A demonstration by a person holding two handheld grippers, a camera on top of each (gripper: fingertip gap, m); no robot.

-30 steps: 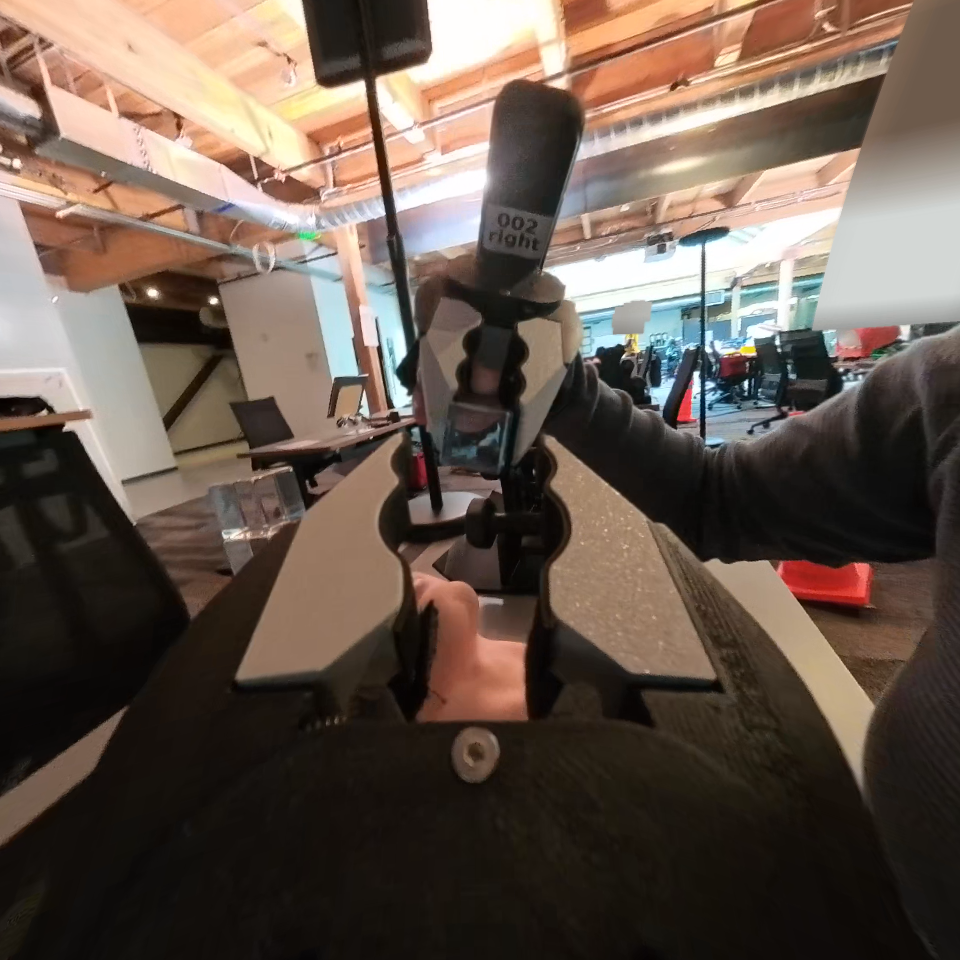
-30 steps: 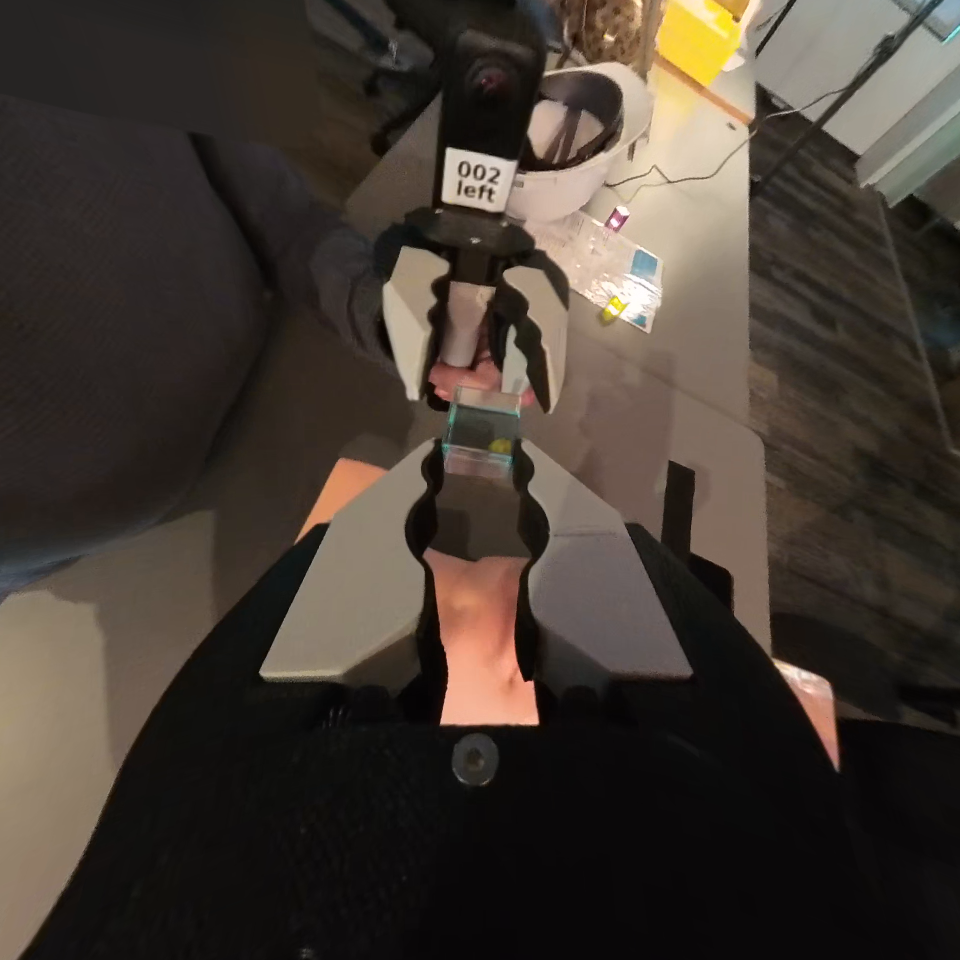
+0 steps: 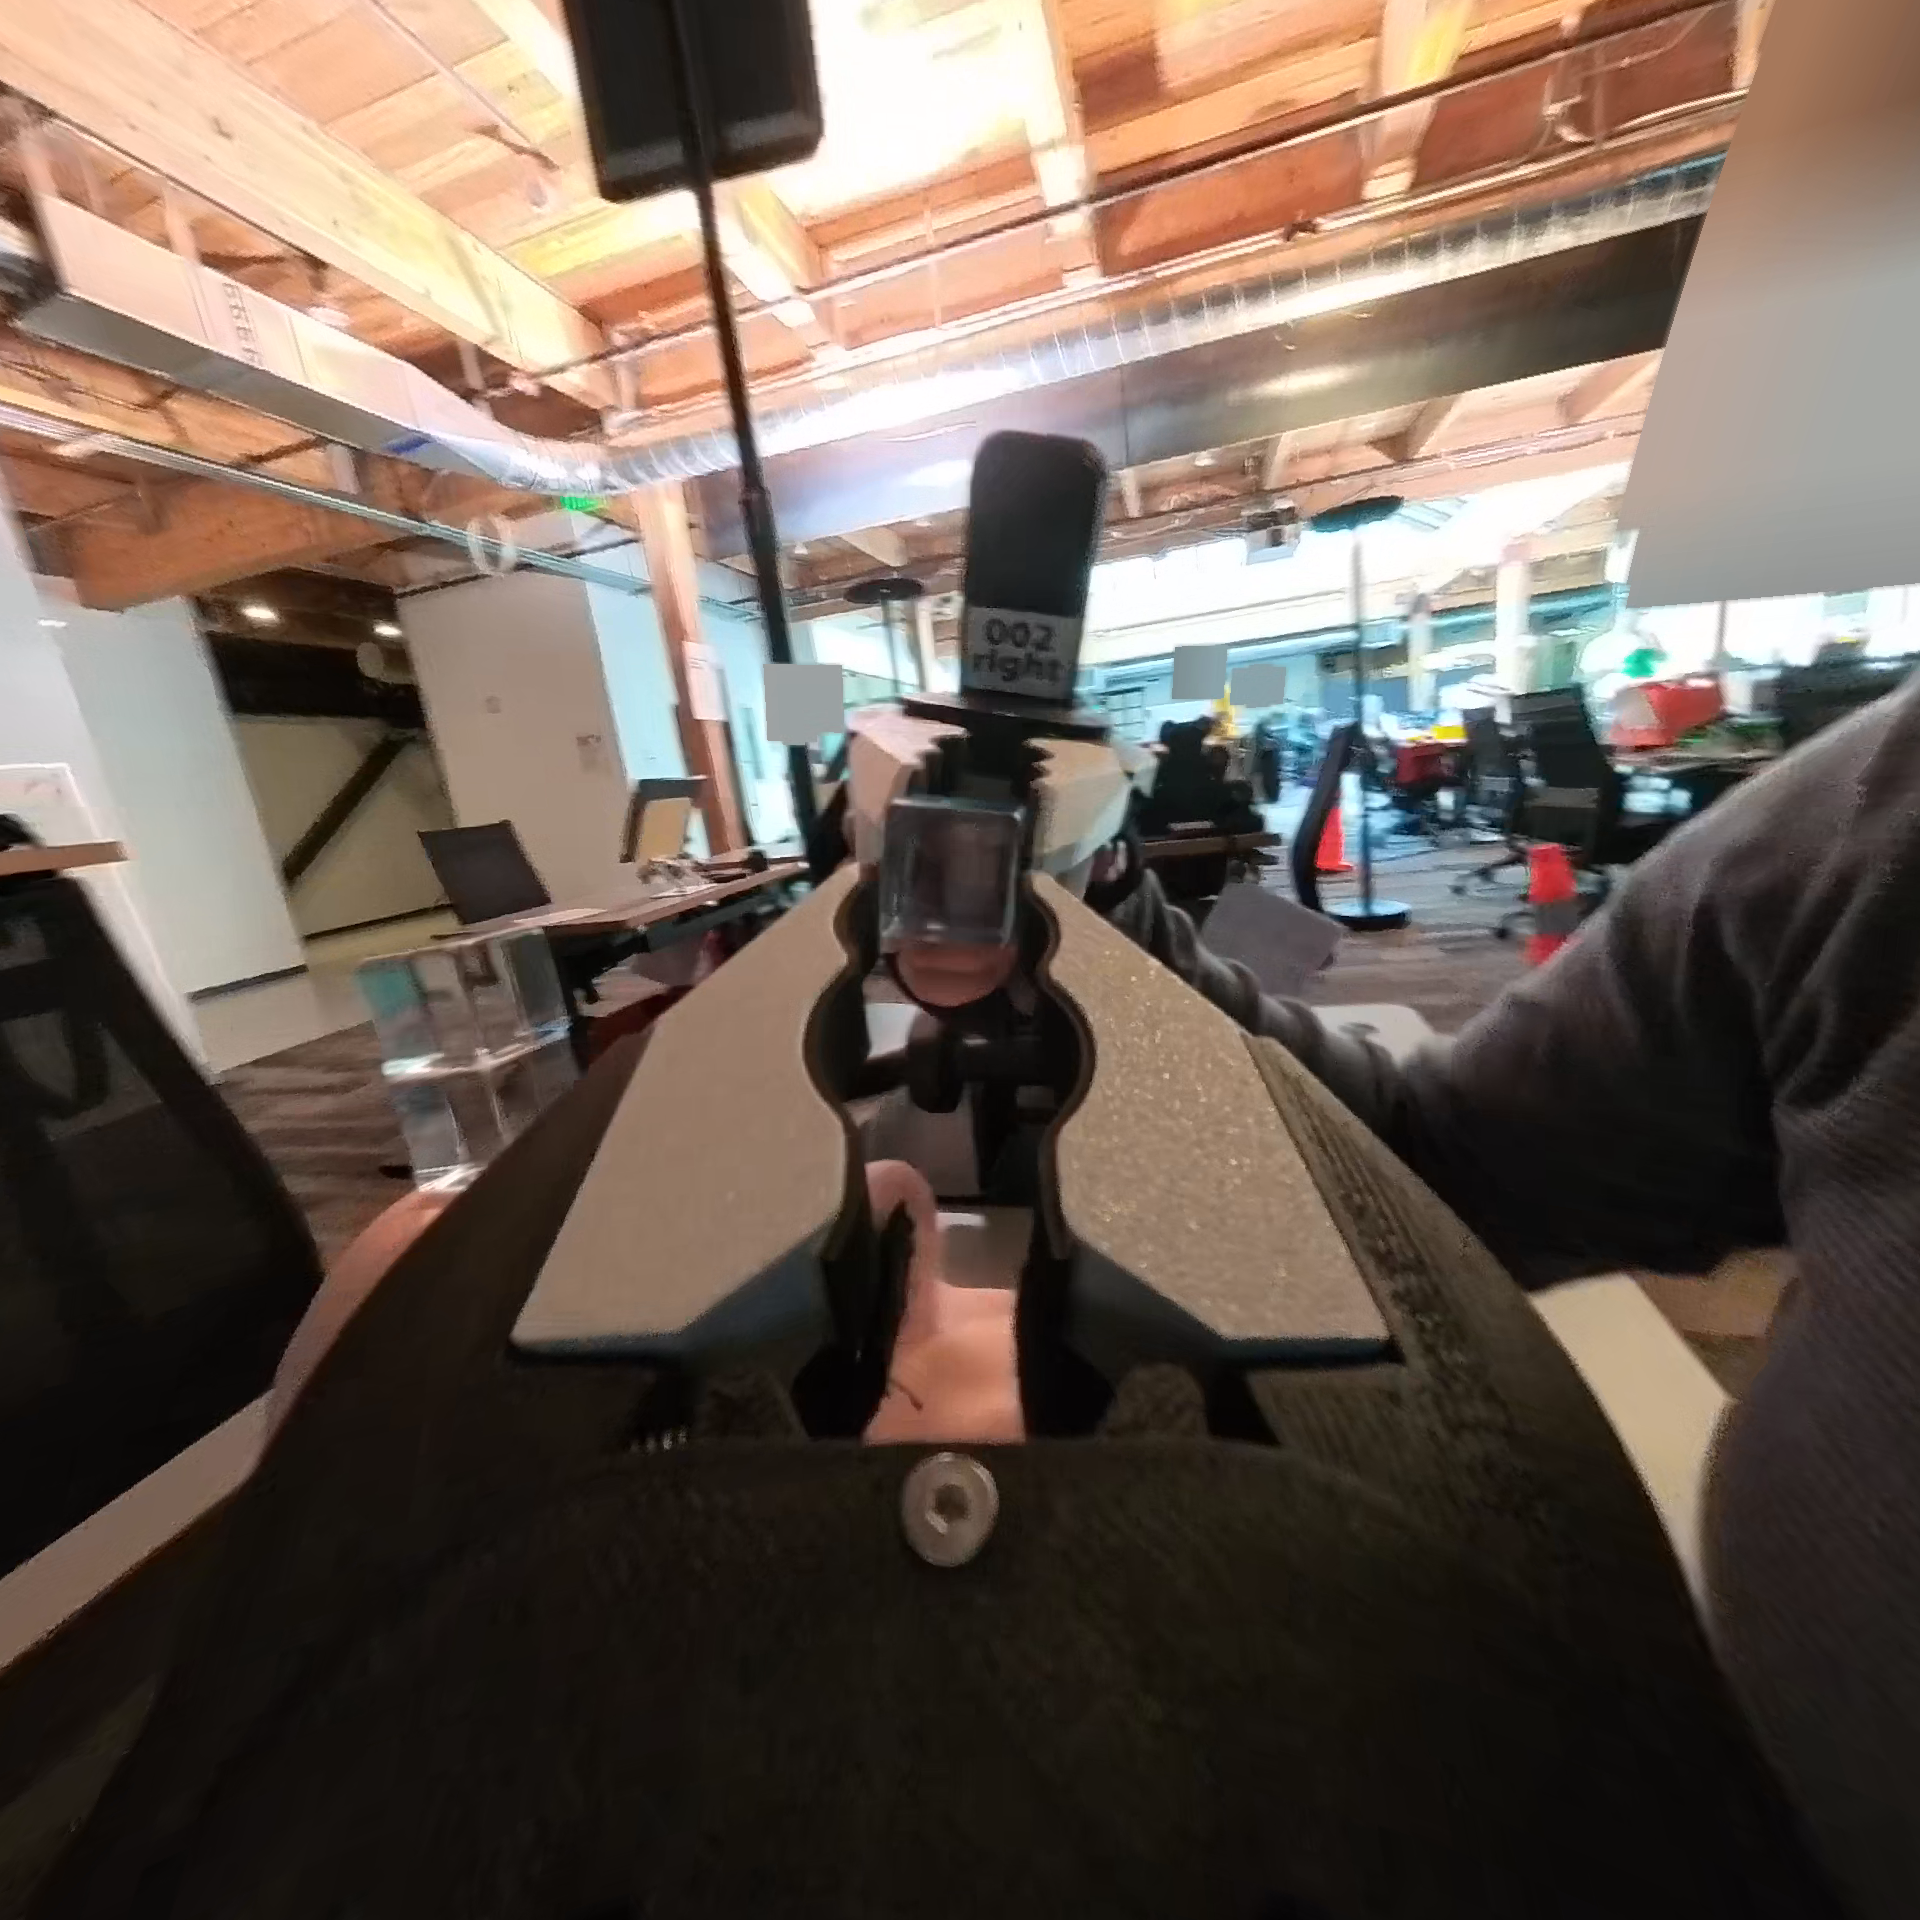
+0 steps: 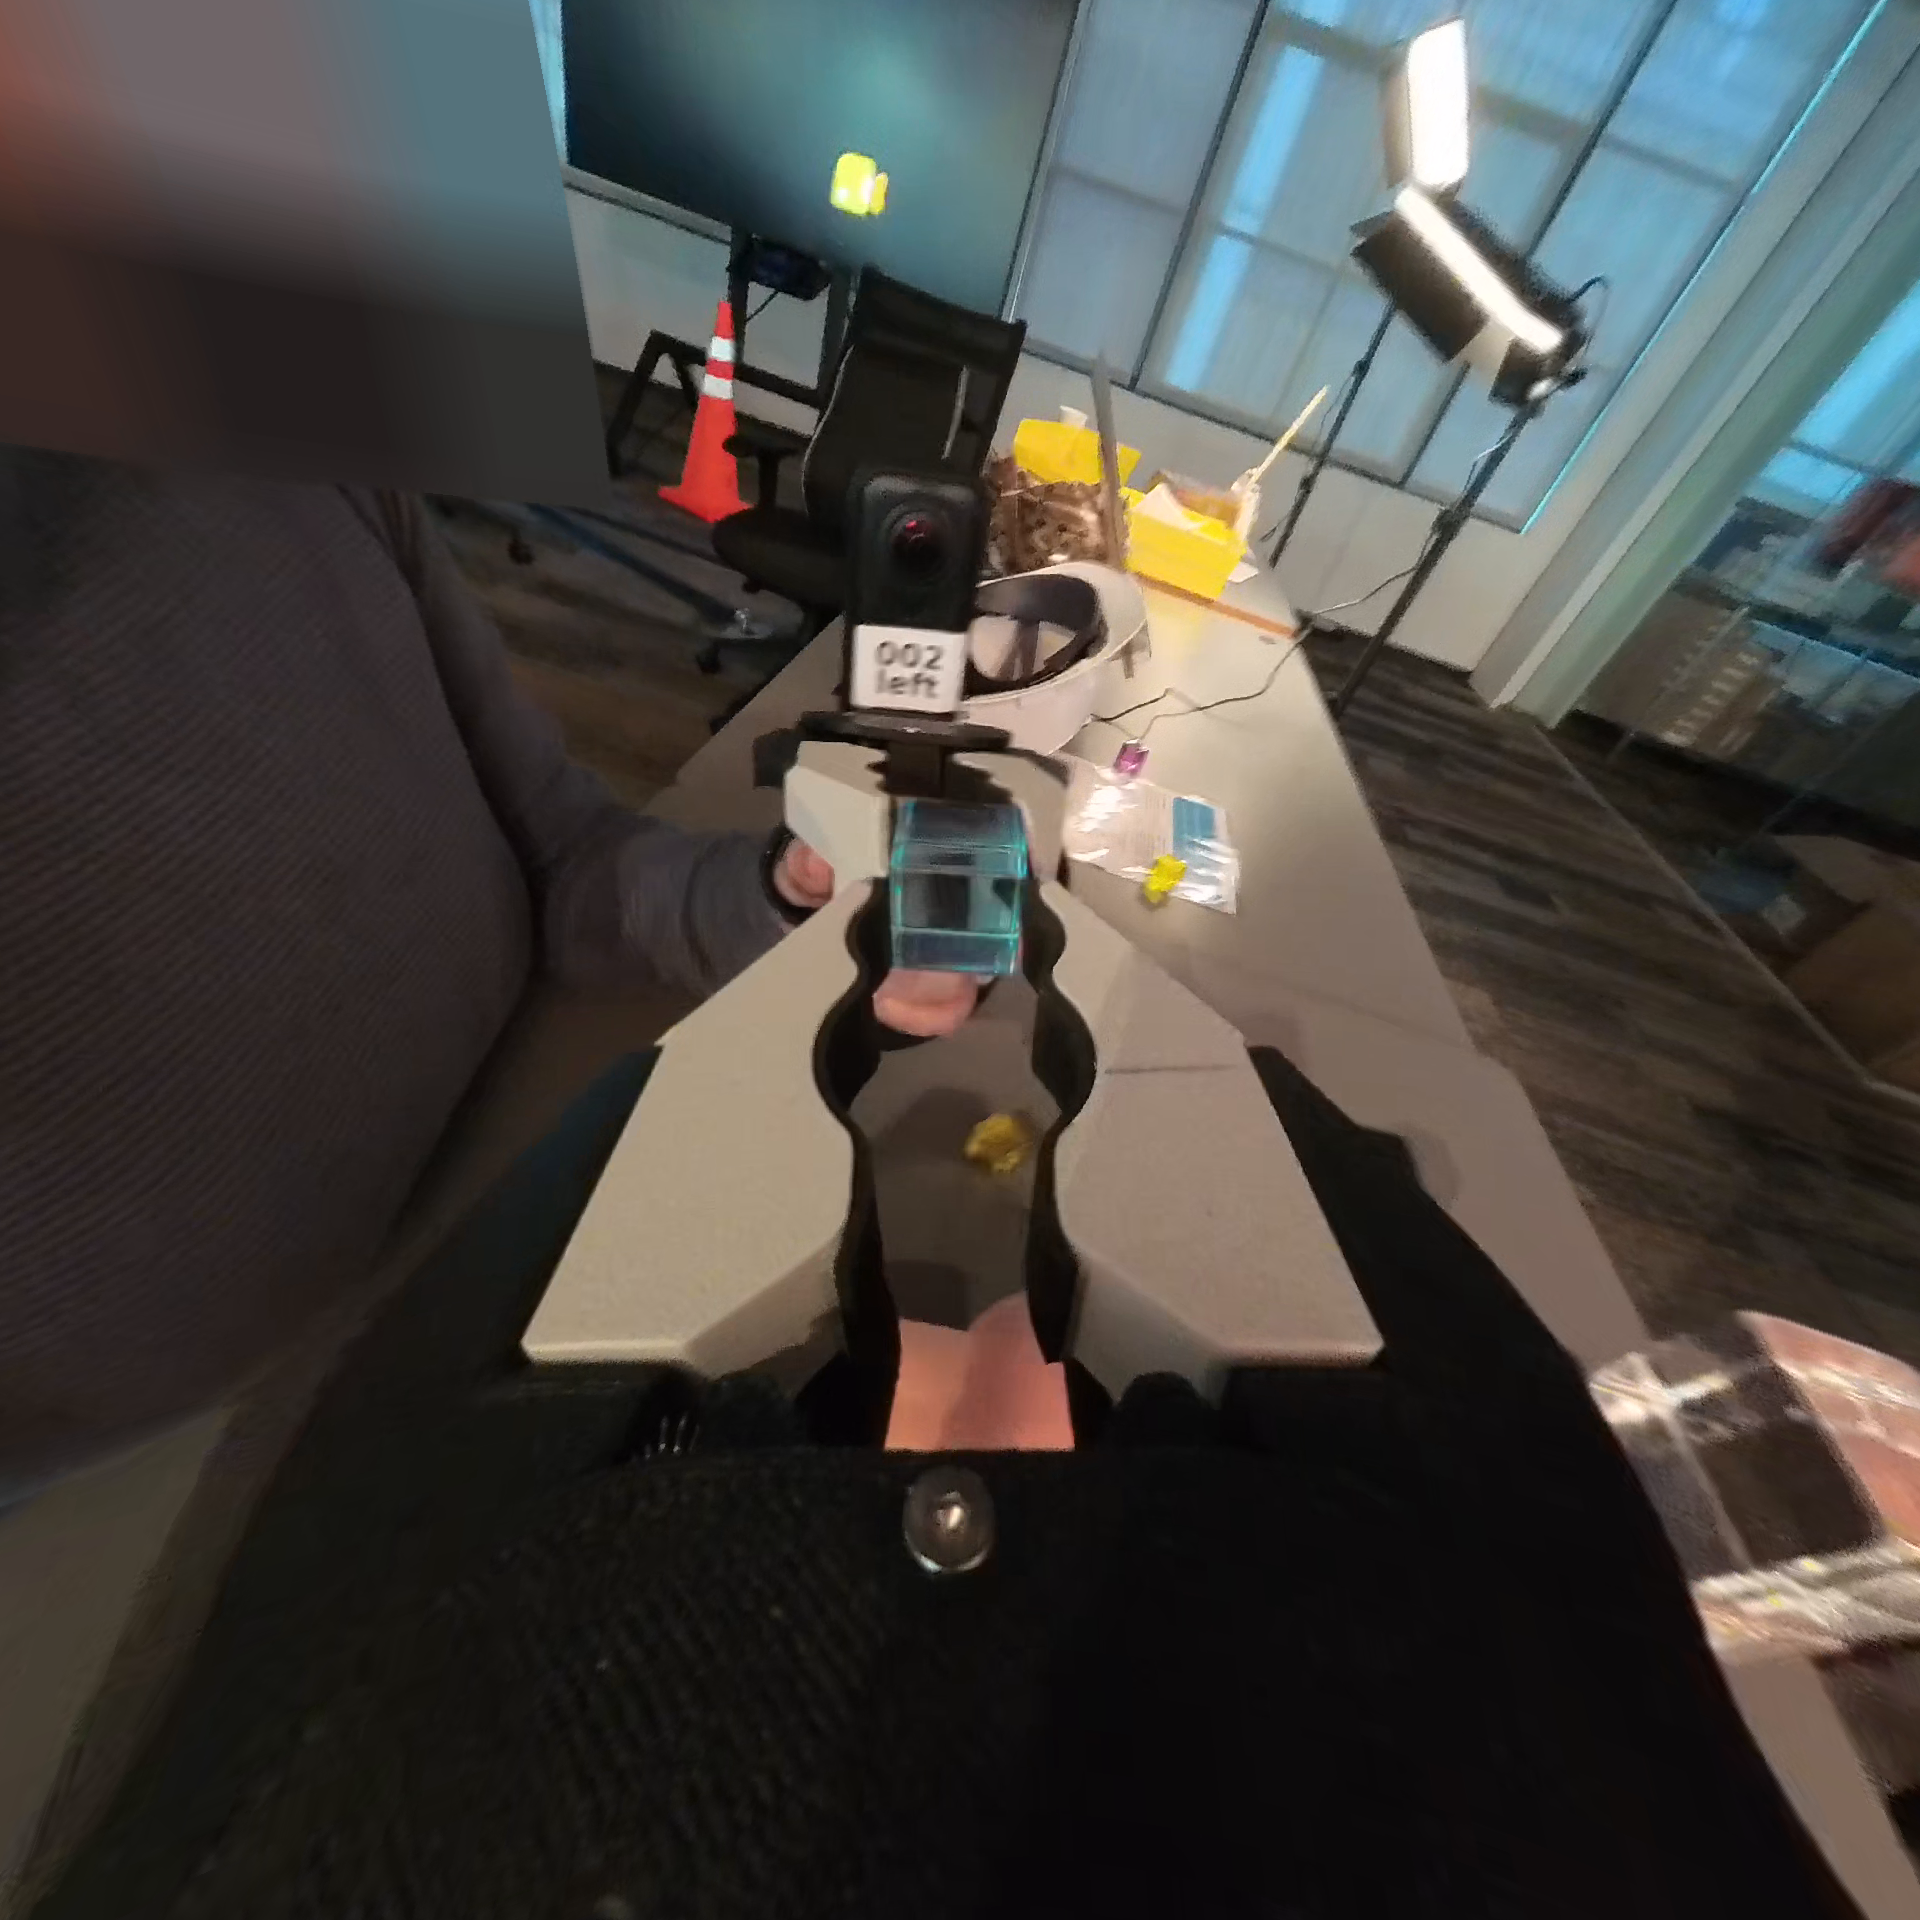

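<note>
A small clear cube with teal edges (image 4: pixel 956 899) is pinched from both sides, held up in the air above the grey table (image 4: pixel 1299 935). My right gripper (image 4: pixel 956 920) is shut on its near end. My left gripper (image 4: pixel 925 810) faces it and grips the far end. In the left wrist view the cube (image 3: pixel 948 873) sits between my left gripper's (image 3: pixel 948 894) fingertips, with the right gripper (image 3: pixel 987 790) right behind it. A small yellow piece (image 4: pixel 997 1141) lies on the table below the fingers.
A white helmet (image 4: pixel 1060 665), a plastic bag (image 4: pixel 1153 842) with a yellow bit, and a purple bit (image 4: pixel 1130 758) lie farther along the table. Clear blocks (image 3: pixel 468 1039) stand at the left. A dark sleeve (image 3: pixel 1610 1039) crosses on the right. Both grippers' tips are close together, under 4 cm apart.
My left gripper moved in and shut on the cube that my right gripper held before. Both grippers tilted up, so the right view looks along the table instead of down.
</note>
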